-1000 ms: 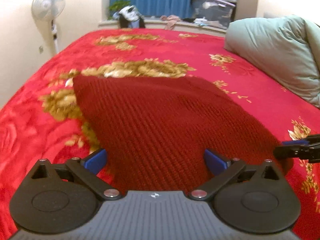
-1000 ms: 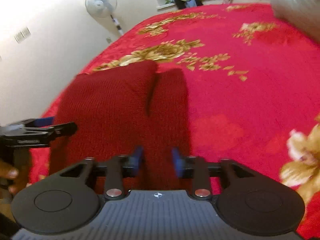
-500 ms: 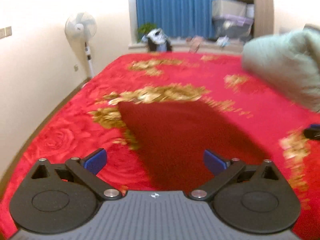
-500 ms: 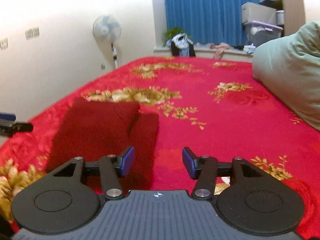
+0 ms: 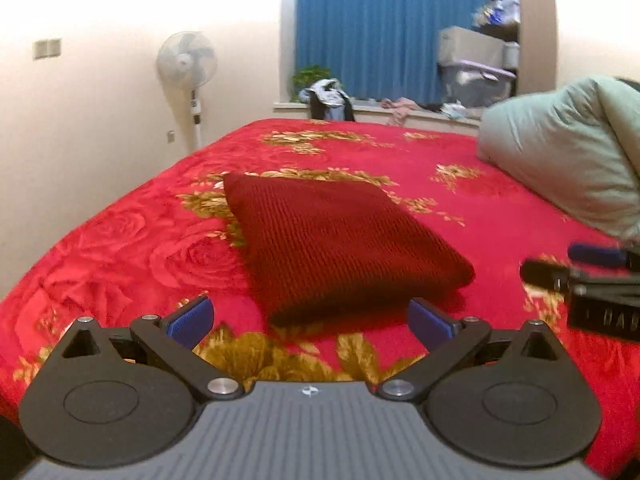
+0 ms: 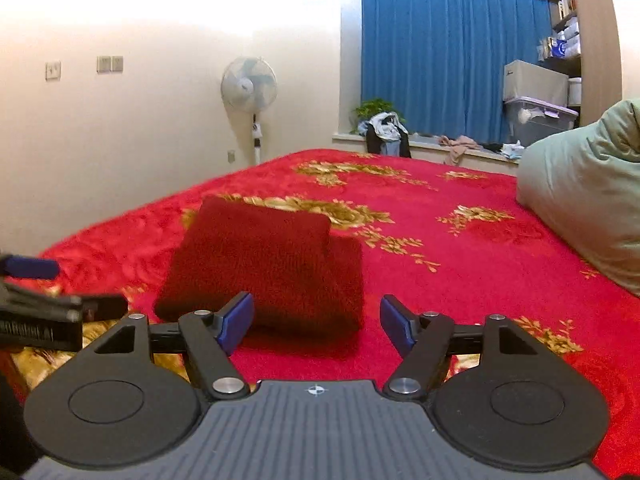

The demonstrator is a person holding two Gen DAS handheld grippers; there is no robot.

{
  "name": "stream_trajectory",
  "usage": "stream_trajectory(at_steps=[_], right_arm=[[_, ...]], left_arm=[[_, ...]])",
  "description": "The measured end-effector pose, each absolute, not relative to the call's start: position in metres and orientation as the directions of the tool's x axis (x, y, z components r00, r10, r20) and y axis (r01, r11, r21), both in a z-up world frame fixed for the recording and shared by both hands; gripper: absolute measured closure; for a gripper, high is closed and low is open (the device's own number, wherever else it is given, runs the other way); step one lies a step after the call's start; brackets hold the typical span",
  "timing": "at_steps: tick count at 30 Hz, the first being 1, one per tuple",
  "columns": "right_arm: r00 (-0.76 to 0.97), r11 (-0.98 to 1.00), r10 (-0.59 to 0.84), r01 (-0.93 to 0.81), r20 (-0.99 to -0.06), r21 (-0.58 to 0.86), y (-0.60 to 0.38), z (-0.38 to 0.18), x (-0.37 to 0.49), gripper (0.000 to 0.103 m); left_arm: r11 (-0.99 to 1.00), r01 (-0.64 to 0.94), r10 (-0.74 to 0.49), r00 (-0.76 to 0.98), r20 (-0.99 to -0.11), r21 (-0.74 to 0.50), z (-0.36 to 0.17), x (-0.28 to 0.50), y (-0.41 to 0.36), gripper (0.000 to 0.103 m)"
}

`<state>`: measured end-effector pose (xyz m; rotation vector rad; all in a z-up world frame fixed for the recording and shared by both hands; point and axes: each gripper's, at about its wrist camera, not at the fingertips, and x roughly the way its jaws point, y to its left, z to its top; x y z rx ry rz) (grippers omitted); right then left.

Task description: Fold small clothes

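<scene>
From my left wrist, my left gripper (image 5: 310, 318) stands wide with nothing between the blue pads; the dark red knit garment (image 5: 332, 240) lies just beyond them, folded into a neat block on the red floral bedspread (image 5: 120, 240). Right of the garment, my right gripper (image 5: 580, 272) pokes in side-on. The grey-green duvet (image 5: 568, 152) is well apart from the garment, to its right.

Over to my right wrist: my right gripper (image 6: 316, 320) has its jaws opening, nothing clamped, the garment (image 6: 264, 268) just ahead of the left pad. Here a narrower layer shows beside the top panel on the garment's right, so the stack isn't quite flush. My left gripper (image 6: 60, 300) sits left of the garment.

My read — the fold is about finished. To close it well, I'd keep both grippers clear of the knit so no pad snags it, and perhaps nudge that offset edge in.
</scene>
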<state>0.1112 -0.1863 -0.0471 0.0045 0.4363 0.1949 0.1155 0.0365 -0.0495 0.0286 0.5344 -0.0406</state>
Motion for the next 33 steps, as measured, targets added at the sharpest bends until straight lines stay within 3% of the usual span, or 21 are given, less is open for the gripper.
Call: stream_trajectory(at_steps=[8,16,33], right_arm=[[0.879,0.984,0.178,-0.171,-0.442,0.058,-0.181,-0.056,0.123,0.027],[0.877,0.971,0.207,-0.238,-0.435,-0.018,-0.161,-0.063,0.121,0.024],[0.867,0.972,0.216,-0.236,-0.448,0.011,-0.161,-0.066,0.131,0.024]], left_arm=[[1.000,-0.002,0.003,0.834,-0.552,0.002,-0.061,0.133,0.037,0.000],[1.000,-0.025,0.009,0.820,-0.572,-0.019,-0.063,0.138,0.034,0.000],[0.999,-0.042,0.016,0.824,-0.566,-0.033,-0.061,0.137,0.036,0.000]])
